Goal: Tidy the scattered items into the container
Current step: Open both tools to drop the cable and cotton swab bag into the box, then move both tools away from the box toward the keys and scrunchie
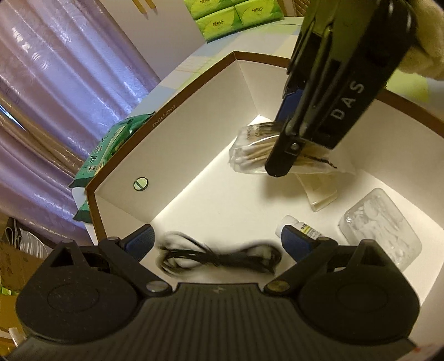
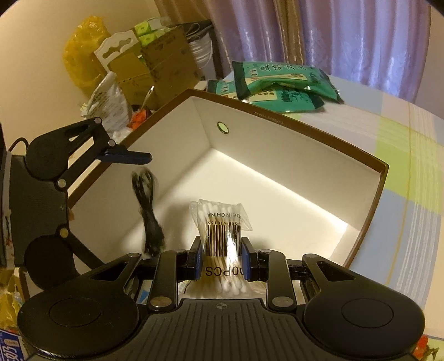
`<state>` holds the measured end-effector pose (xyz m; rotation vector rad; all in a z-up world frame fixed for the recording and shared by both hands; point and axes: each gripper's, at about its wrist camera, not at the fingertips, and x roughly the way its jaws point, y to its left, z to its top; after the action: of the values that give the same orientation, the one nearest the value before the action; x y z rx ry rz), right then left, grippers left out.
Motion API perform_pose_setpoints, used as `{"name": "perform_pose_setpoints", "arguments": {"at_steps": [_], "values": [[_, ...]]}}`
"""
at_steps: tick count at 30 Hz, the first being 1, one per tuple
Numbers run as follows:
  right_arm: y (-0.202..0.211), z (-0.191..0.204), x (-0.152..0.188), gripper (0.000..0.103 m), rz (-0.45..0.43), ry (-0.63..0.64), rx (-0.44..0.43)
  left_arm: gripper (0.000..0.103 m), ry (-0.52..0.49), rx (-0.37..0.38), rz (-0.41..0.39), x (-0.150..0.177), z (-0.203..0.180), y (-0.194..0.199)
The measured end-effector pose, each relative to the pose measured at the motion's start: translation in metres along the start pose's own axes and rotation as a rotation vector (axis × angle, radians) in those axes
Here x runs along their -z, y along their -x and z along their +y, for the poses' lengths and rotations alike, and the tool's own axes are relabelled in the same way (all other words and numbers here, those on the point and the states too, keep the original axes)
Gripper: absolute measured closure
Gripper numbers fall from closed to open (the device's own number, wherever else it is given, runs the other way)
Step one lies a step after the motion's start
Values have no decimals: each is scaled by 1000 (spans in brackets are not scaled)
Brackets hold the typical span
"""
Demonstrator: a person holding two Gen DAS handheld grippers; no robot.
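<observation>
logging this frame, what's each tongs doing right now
Left tongs: open, holding nothing, above the black cable in the box.
Right tongs: shut on the bag of cotton swabs.

The right tongs are clamped tight on a load, while the left tongs hang spread wide.

curtains: purple, glossy, hang behind my surface
surface: pastel checked cloth, green, blue, white
green packs: teal, stacked on the surface just past the box's far wall
tissue packs: lime green, far end
cardboard boxes: stacked off to my left
yellow bag: against the wall, beside the boxes
</observation>
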<state>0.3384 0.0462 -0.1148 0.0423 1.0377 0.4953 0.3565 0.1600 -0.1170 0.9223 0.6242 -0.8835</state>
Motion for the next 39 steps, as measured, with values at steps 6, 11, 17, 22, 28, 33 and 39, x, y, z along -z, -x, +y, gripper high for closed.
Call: {"name": "perform_pose_setpoints", "arguments": {"at_steps": [6, 11, 17, 22, 28, 33, 39], "values": [[-3, 1, -4, 79, -19, -8, -11, 6, 23, -2, -13, -1, 5, 4], [-1, 3, -7, 61, -73, -7, -14, 6, 85, -6, -25, -1, 12, 13], [14, 5, -9, 38, -148, -1, -26, 6, 167, -20, -43, 3, 17, 28], [36, 11, -4, 25, -163, 42, -14, 6, 256, -34, -55, 6, 21, 45], [59, 18, 12, 11, -175, 72, -6, 5, 414, -22, -75, 11, 30, 73], [77, 31, 26, 2, -203, 119, 9, 5, 544, -12, -54, 12, 32, 92], [92, 38, 42, 2, -215, 118, 17, 4, 675, -26, -27, 12, 30, 116]]}}
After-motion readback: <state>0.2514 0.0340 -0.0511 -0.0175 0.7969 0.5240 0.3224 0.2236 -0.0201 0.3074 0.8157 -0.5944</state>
